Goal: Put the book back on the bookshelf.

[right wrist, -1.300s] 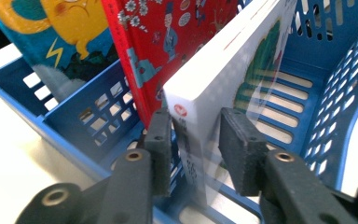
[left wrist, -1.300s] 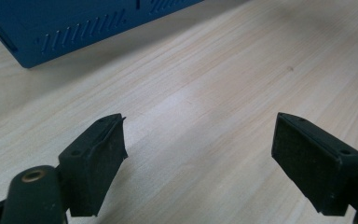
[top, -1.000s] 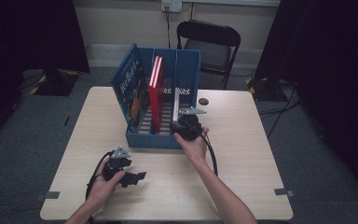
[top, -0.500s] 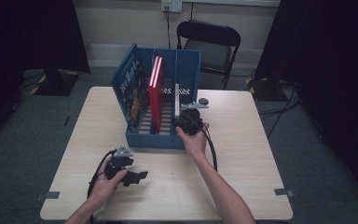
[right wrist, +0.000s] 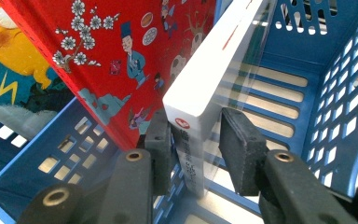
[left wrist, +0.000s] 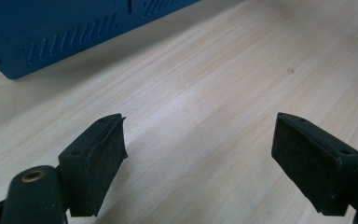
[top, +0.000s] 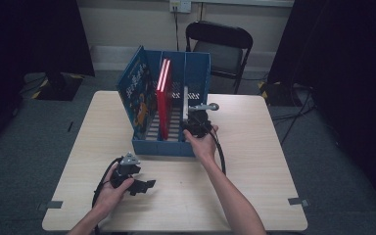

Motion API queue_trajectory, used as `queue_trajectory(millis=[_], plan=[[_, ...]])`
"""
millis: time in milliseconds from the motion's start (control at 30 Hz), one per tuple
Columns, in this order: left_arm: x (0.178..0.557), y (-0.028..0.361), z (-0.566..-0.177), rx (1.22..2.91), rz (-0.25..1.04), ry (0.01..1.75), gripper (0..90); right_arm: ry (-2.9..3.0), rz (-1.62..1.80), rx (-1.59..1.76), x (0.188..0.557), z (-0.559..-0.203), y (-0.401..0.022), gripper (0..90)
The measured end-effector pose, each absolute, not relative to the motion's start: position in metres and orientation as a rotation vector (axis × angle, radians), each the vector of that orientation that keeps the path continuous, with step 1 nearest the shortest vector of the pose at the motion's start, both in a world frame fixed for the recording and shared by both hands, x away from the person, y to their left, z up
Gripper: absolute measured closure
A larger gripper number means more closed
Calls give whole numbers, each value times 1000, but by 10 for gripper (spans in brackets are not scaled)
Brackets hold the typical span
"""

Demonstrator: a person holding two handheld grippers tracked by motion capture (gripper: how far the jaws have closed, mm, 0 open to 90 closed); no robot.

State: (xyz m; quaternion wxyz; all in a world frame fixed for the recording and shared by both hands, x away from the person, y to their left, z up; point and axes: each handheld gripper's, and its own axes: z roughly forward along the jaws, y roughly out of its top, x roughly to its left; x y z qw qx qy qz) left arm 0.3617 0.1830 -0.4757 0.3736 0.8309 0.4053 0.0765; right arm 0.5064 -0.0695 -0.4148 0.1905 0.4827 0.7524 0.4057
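A blue slotted crate (top: 161, 147) stands on the wooden table (top: 254, 161). A blue picture book (top: 137, 95) leans in its left bay, a red book (top: 164, 98) stands in the middle, and a thin white book (top: 185, 98) stands to the right. My right gripper (top: 192, 120) reaches over the crate's front wall. Its jaws have just been closing, and both pads now press on the white book (right wrist: 214, 60), beside the red book (right wrist: 130, 51). My right gripper (right wrist: 196, 135) is shut on that spine. My left gripper (top: 142, 186) rests low on the table, and my left gripper (left wrist: 200, 135) stands open around bare wood.
A black folding chair (top: 220, 49) stands behind the table. A small grey object (top: 210, 106) lies on the table just right of the crate. The crate's right wall (right wrist: 335, 93) is close beside the held book. Dark curtains flank the room.
My right gripper has moved forward over the crate's front wall to the white book, and its jaws have narrowed onto it. The left hand and gripper have stayed put.
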Motion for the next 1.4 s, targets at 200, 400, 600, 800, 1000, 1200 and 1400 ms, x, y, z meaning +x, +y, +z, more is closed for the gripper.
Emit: queue_trajectory(millis=[200, 400, 600, 800, 1000, 1200, 1400], plan=[[361, 187, -475, 2115, 198, 1047, 172, 2134, 1118, 1356, 511, -413, -70, 658], [361, 188, -474, 2113, 200, 1048, 171, 2148, 1131, 1348, 511, -413, -72, 647], [360, 188, -473, 2109, 202, 1045, 172, 2149, 1193, 1347, 509, -412, -77, 576], [359, 190, -472, 2099, 209, 1046, 171, 2137, 1207, 1321, 499, -408, -81, 518], [364, 192, -474, 2088, 198, 1058, 171, 2136, 1258, 1271, 487, -394, -91, 434], [366, 194, -473, 2081, 221, 1076, 171, 2140, 1297, 1236, 476, -389, -103, 376], [364, 196, -472, 2085, 234, 1053, 168, 2106, 1299, 1206, 463, -385, -117, 370]])
